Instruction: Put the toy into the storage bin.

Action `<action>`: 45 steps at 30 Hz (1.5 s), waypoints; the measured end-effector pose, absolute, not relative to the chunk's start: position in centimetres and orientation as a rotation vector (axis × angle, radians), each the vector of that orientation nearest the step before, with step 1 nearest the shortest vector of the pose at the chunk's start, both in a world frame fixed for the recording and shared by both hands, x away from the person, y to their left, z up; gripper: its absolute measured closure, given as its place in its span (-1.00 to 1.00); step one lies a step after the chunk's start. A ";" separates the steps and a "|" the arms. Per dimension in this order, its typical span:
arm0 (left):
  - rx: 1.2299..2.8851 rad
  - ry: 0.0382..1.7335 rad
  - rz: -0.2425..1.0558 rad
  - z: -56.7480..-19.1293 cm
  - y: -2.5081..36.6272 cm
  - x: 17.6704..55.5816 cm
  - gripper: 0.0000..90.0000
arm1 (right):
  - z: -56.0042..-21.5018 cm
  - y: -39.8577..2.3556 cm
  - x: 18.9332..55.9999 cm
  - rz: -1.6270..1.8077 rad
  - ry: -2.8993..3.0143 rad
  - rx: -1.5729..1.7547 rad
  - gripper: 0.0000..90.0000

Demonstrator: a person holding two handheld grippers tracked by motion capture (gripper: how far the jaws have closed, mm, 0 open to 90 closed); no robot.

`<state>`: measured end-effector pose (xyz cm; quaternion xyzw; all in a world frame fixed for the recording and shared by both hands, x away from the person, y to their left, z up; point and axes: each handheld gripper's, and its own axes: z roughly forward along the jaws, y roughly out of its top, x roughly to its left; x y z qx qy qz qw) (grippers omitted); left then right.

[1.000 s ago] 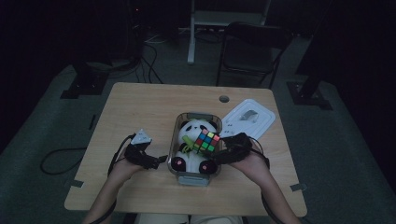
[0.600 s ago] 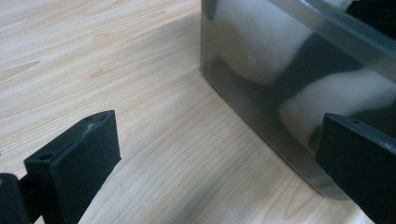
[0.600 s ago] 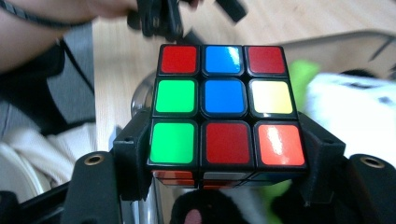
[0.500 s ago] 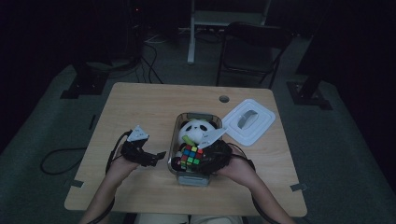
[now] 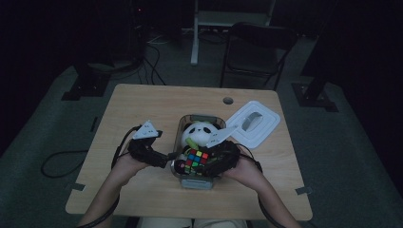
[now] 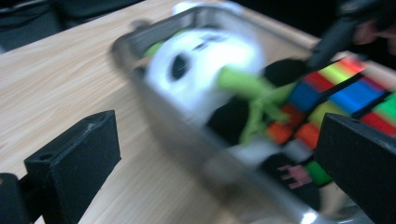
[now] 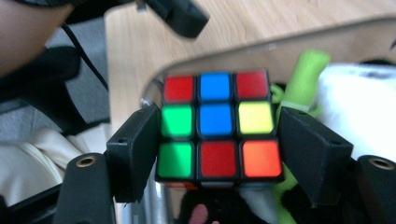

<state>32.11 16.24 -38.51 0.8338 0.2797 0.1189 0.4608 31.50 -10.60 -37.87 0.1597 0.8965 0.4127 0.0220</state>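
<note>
the cube [image 7: 218, 126] is seen between the jaws of the right hand-held gripper [image 7: 219, 154], at the near end of the bin [image 5: 186, 124], against the panda [image 5: 202, 134]. the jaws have just been opening; the left pad looks to touch the cube, while a gap shows at the right pad, so no pinch is judged. the left hand-held gripper [image 6: 219, 158] is spread, empty, left of the bin over the counter [image 5: 142, 102].

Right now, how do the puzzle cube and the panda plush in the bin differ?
The puzzle cube is hard-edged and multicoloured; the panda plush is rounded, soft-looking, white with black. The cube sits between the right gripper jaws; the plush lies free, with no jaw around it. Both are in the clear bin.
</note>
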 end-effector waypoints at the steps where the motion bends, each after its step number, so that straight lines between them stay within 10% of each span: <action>1: 2.053 0.670 0.282 -38.3 16.0 32.0 -0.98 | -37.4 -10.8 31.4 1.303 2.762 0.498 -0.34; 4: 2.043 0.599 0.259 -37.7 15.2 31.1 -0.96 | -36.4 -11.2 31.2 1.332 2.712 0.525 -0.32; 8: 2.037 0.528 0.270 -36.8 14.5 30.0 -0.44 | -35.4 -11.8 30.8 1.355 2.629 0.580 -0.18; 9: 2.029 0.499 0.265 -36.6 14.4 29.8 -0.09 | -35.2 -11.9 30.7 1.344 2.613 0.591 0.05; 15: 2.057 0.408 0.208 -36.3 13.0 29.2 0.50 | -35.5 -12.2 30.2 1.385 2.569 0.616 0.95; 22: 2.117 0.381 0.164 -36.9 11.8 29.2 0.99 | -36.1 -11.8 30.0 1.359 2.616 0.630 1.00; 45: 2.231 0.436 0.097 -39.4 11.9 31.4 1.00 | -38.8 -9.9 31.6 1.270 2.720 0.640 1.00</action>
